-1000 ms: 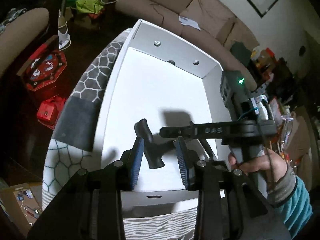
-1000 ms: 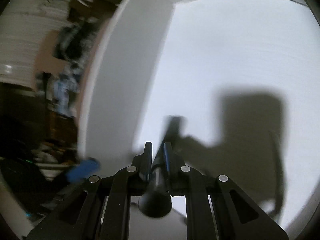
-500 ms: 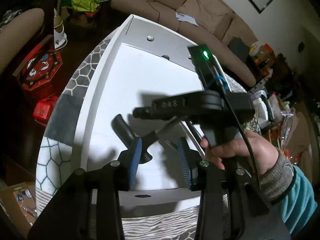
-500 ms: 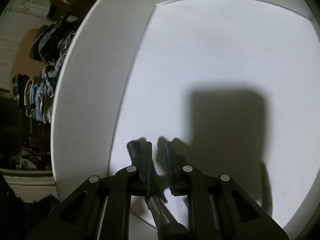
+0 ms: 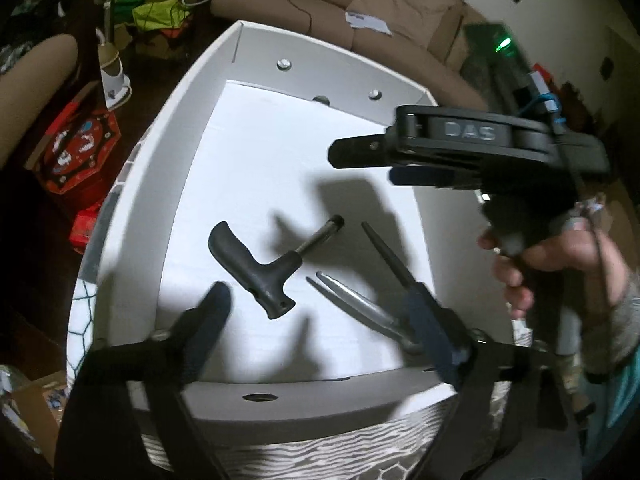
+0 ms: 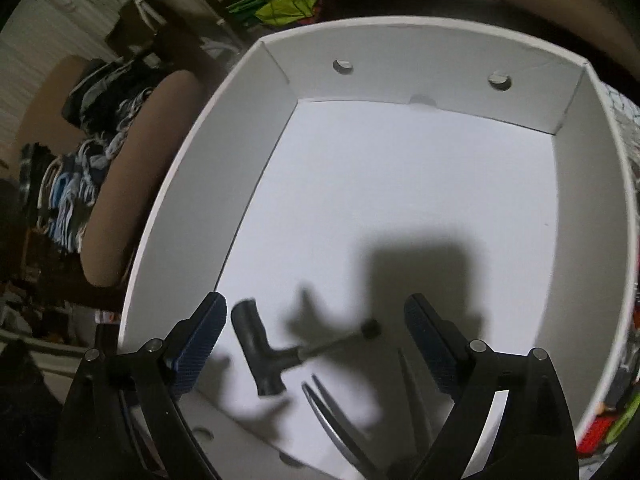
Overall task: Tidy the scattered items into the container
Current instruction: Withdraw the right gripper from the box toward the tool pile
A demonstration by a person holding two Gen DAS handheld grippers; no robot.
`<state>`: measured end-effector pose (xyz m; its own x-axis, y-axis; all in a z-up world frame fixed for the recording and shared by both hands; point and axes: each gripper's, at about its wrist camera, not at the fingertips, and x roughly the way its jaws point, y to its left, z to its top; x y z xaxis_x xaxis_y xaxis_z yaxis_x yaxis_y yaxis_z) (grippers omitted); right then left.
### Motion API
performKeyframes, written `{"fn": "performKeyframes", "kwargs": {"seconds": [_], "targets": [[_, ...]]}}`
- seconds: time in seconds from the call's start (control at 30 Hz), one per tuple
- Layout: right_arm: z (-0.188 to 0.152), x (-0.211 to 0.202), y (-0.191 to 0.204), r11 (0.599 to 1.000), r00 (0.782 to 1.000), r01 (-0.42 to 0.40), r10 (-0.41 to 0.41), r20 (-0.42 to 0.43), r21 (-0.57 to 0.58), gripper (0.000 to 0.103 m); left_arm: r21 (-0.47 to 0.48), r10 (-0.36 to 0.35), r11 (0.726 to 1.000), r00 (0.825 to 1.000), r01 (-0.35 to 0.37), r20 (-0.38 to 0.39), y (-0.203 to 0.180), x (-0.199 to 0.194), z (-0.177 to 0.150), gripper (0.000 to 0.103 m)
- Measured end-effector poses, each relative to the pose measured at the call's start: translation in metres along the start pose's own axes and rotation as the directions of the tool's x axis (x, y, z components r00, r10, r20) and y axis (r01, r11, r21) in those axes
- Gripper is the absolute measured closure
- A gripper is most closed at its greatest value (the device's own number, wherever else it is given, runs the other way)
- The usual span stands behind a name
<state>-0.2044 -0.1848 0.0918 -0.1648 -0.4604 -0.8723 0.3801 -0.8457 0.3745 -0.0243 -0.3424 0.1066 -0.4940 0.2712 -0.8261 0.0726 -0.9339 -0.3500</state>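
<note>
- Container: a white cardboard box (image 5: 188, 128) sits on a grey patterned cloth (image 5: 360, 448); its floor is lit, and shadows fall across it.
- T-handle tool (image 5: 256, 268), black grip with a thin metal shaft, lies flat on the box floor near the front wall, touched by neither gripper.
- Long-nose pliers (image 5: 360, 300) lie just beside it, tips spread and pointing into the box; their handles are partly hidden behind the left gripper's finger.
- Left gripper (image 5: 320, 320): jaws stand wide apart, having just been opening, nothing between the pads; it hangs above the box's front wall.
- Right gripper (image 6: 316, 340): jaws likewise wide apart, just opened, holding nothing; the T-handle tool lies on the floor below the gap.
- Person's hand (image 5: 560, 264), in a teal sleeve with a grey cuff, grips the right gripper's handle over the box's right side.
- Brown sofa (image 5: 360, 8) stands behind the box.
</note>
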Motion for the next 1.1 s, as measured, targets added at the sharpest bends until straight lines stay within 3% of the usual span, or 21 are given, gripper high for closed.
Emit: {"fn": "performKeyframes", "kwargs": {"seconds": [0.03, 0.13, 0.2, 0.43, 0.63, 1.1], "targets": [[-0.001, -0.001, 0.004, 1.0, 1.0, 0.004, -0.004, -0.004, -0.005, 0.01, 0.009, 0.027, 1.0, 1.0, -0.027, -0.002, -0.004, 0.002, -0.001, 0.0], [-0.005, 0.001, 0.011, 1.0, 0.999, 0.021, -0.021, -0.035, 0.001, 0.0, 0.037, 0.12, 0.992, 0.993, -0.12, 0.008, -0.014, 0.002, -0.003, 0.0], [-0.012, -0.004, 0.016, 0.998, 0.998, 0.053, -0.053, -0.029, -0.019, 0.0, 0.039, 0.138, 0.99, 0.99, -0.138, 0.007, -0.016, 0.0, -0.005, 0.0], [-0.049, -0.049, 0.021, 0.985, 0.988, 0.14, -0.132, 0.083, -0.103, 0.0, 0.01, 0.152, 0.988, 0.988, -0.152, 0.035, -0.014, -0.023, -0.012, 0.0], [-0.097, -0.083, 0.035, 0.94, 0.95, 0.271, -0.227, 0.213, -0.207, 0.0, 0.005, 0.177, 0.984, 0.983, -0.177, 0.04, -0.021, -0.034, -0.028, 0.0], [-0.162, -0.125, 0.034, 0.934, 0.942, 0.28, -0.222, 0.253, -0.222, 0.0, 0.035, 0.198, 0.979, 0.979, -0.199, 0.045, -0.055, -0.058, -0.063, 0.0]]}}
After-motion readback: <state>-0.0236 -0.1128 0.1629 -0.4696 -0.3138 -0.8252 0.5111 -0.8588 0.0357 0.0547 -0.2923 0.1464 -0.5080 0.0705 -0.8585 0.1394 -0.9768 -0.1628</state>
